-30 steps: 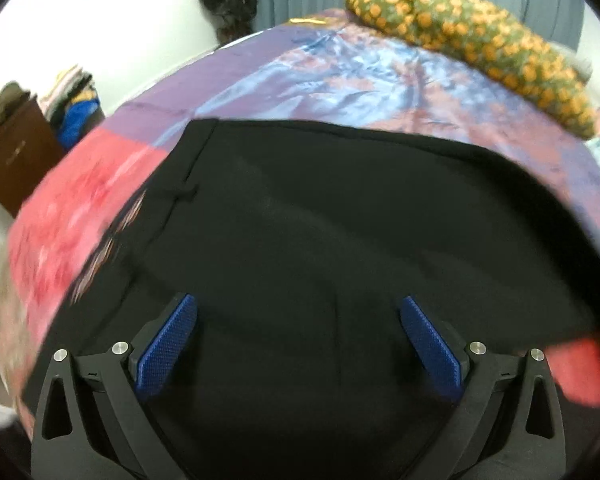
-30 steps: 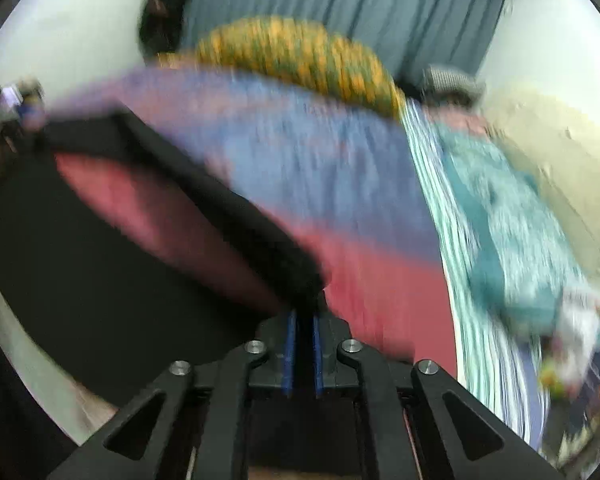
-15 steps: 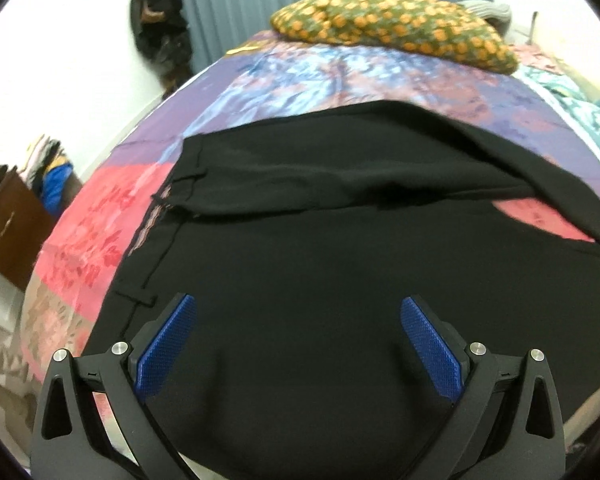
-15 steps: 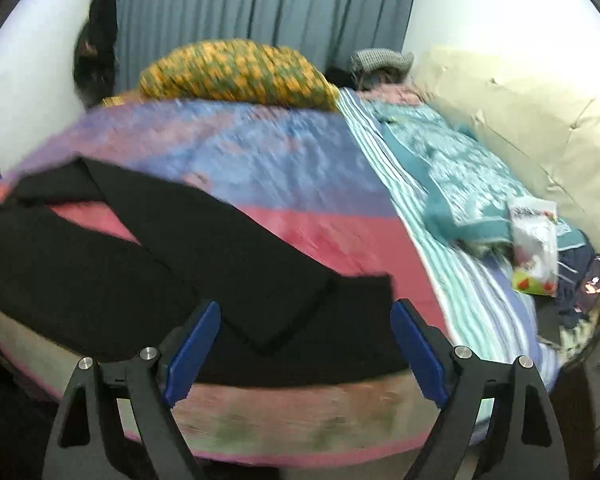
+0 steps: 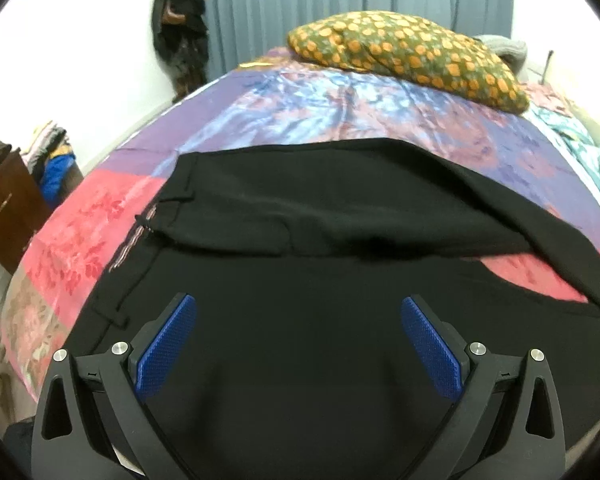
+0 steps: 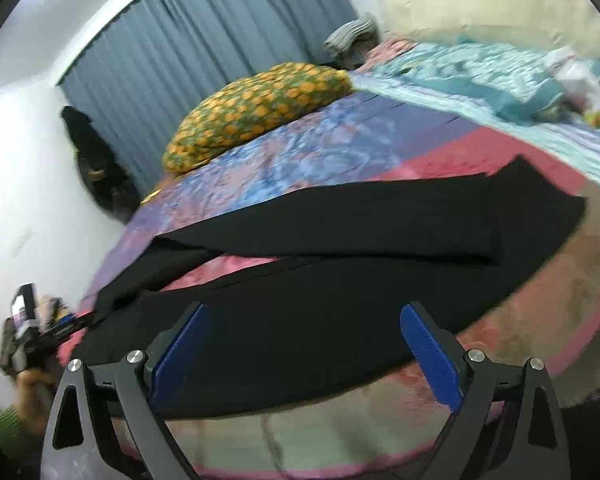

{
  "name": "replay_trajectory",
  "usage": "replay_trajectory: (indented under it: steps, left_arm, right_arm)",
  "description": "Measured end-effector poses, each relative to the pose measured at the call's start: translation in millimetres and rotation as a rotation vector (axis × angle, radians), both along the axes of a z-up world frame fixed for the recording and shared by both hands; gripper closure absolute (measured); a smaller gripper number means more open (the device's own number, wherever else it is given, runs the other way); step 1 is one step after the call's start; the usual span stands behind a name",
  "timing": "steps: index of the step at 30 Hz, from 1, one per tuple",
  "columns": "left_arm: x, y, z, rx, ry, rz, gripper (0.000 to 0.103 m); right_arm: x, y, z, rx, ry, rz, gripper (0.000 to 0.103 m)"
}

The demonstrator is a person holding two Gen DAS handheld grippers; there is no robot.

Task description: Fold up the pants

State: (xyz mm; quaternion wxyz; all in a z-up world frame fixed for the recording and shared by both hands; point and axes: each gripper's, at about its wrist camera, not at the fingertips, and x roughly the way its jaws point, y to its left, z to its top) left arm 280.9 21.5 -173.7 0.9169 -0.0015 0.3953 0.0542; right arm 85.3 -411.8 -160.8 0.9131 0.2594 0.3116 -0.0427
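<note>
- Right gripper (image 6: 300,354): a second ago clamped on a leg of the pants (image 6: 340,280); its jaws have just been opening and now stand wide, nothing between them.
- Released leg (image 6: 380,220): lies across the other leg, on the bed (image 6: 300,152).
- Left gripper (image 5: 298,346): wide, empty, above the waist end.
- Judgement: legs only roughly stacked and askew; alignment and crosswise folds remain.

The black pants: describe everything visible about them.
The black pants are of plain matte woven cloth and lie flat on the patchwork bedspread. The waistband shows a belt loop and a striped lining. One leg lies folded diagonally over the other, a wedge of bedspread showing between. Neither open gripper touches them.
</note>
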Motion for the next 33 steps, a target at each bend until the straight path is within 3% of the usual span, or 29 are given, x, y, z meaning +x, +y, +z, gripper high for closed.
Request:
replay_trajectory:
  steps: [5,7,11,15,18,19,20,22,24,27,29,31,33]
  left_arm:
    - [2,13,-55,0.007,0.077,0.04,0.0]
    - [-8,19,-56,-0.038,0.01,0.041,0.001]
    - [-5,17,-58,-0.026,0.022,0.035,0.0]
    - [-6,15,-59,-0.017,0.02,0.034,0.0]
    - [-6,12,-59,0.002,0.024,0.034,0.0]
    - [-4,12,-59,0.002,0.031,0.034,0.0]
    - [-2,13,-58,-0.004,0.041,0.037,0.0]
    - [6,16,-53,-0.029,0.117,0.044,0.001]
    - [18,19,-37,-0.132,0.223,0.002,0.001]
    - [49,19,6,-0.347,0.168,-0.048,0.001]
    - [83,16,19,-0.461,0.165,-0.061,0.001]
    - [131,6,16,-0.578,0.215,-0.079,0.001]
    - [165,-3,4,-0.623,0.271,-0.071,0.001]
  right_arm:
    - [25,-31,-26,0.209,-0.01,0.03,0.007]
    - [39,-49,-42,0.255,0.036,-0.008,0.007]
    - [49,-95,-78,0.408,0.075,-0.191,0.009]
    - [42,-126,-89,0.523,-0.016,-0.381,0.015]
    - [49,-133,-94,0.522,0.055,-0.427,0.051]
    - [48,-135,-96,0.513,0.07,-0.446,0.082]
    - [48,-138,-97,0.49,0.096,-0.457,0.098]
    - [46,-140,-92,0.465,0.1,-0.438,0.098]
    - [46,-140,-67,0.422,0.05,-0.387,0.098]
    - [51,-133,-15,0.318,-0.035,-0.266,0.098]
    - [53,-130,14,0.294,-0.083,-0.198,0.098]
    - [53,-130,38,0.294,-0.135,-0.139,0.098]
    - [55,-128,58,0.3,-0.169,-0.087,0.098]
